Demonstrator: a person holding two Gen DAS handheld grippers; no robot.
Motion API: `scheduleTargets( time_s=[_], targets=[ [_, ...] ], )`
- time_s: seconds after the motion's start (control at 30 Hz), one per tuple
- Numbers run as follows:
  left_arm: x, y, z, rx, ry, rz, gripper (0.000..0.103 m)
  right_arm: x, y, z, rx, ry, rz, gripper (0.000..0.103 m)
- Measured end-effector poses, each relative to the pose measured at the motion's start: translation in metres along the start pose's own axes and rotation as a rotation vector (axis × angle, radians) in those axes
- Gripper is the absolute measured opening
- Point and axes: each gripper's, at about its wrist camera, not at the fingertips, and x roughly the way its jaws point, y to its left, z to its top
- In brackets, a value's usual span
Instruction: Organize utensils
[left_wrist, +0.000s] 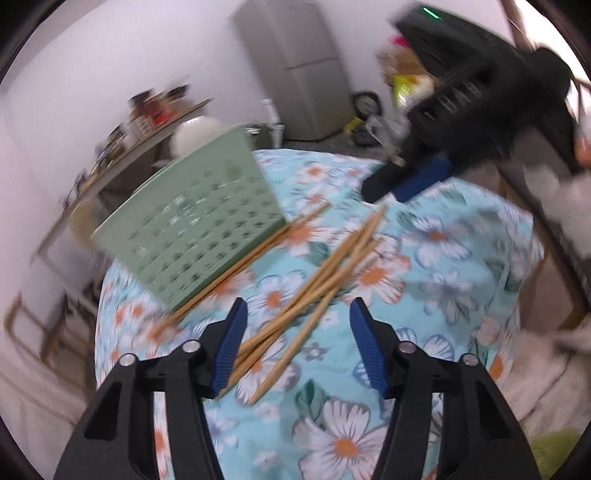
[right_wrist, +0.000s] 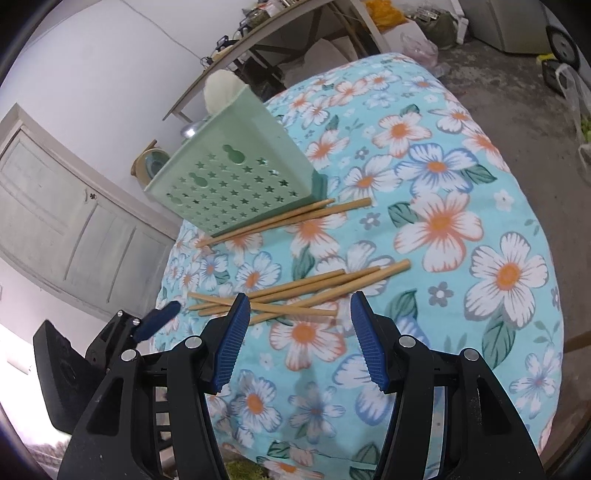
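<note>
Several wooden chopsticks (left_wrist: 314, 291) lie in a loose crossed pile on the flowered cloth. Two more chopsticks (left_wrist: 251, 262) lie along the foot of a pale green perforated holder (left_wrist: 199, 229), which stands tilted at the table's far left. My left gripper (left_wrist: 299, 306) hovers open just over the near ends of the pile, gripping nothing. The right gripper (left_wrist: 399, 186) hangs open beyond the pile's far ends. In the right wrist view the pile (right_wrist: 314, 282) lies just ahead of my open right gripper (right_wrist: 299, 299), with the holder (right_wrist: 236, 166) behind it and the left gripper (right_wrist: 147, 325) at lower left.
The round table wears a blue floral cloth (right_wrist: 461, 221) that falls away at the edges. Around it are a grey fridge (left_wrist: 306, 66), a cluttered wooden shelf (left_wrist: 155, 122), a pale door (right_wrist: 74, 221) and concrete floor (right_wrist: 517, 92) with bags. A hand (left_wrist: 583, 147) shows at the right edge.
</note>
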Motion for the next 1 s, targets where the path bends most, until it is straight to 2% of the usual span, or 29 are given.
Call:
scheduleTargets(
  time_s=[0.13,0.4,0.73,1.0],
  targets=[
    [0.02,-0.014,0.008,0.134,0.023,0.006,0.043,0.004,-0.009,0.002,0.021,0.012,0.005,0.055],
    [0.04,-0.013,0.018,0.226,0.066,-0.01,0.022,0.006,-0.023,0.005,0.039,0.025,0.021,0.055],
    [0.062,-0.005,0.011,0.322,0.163,0.0,0.02,0.017,-0.027,0.01,0.041,0.049,0.046,0.055],
    [0.08,-0.006,0.02,0.374,0.178,0.005,0.02,0.023,-0.029,0.014,0.051,0.054,0.059,0.055]
  ],
)
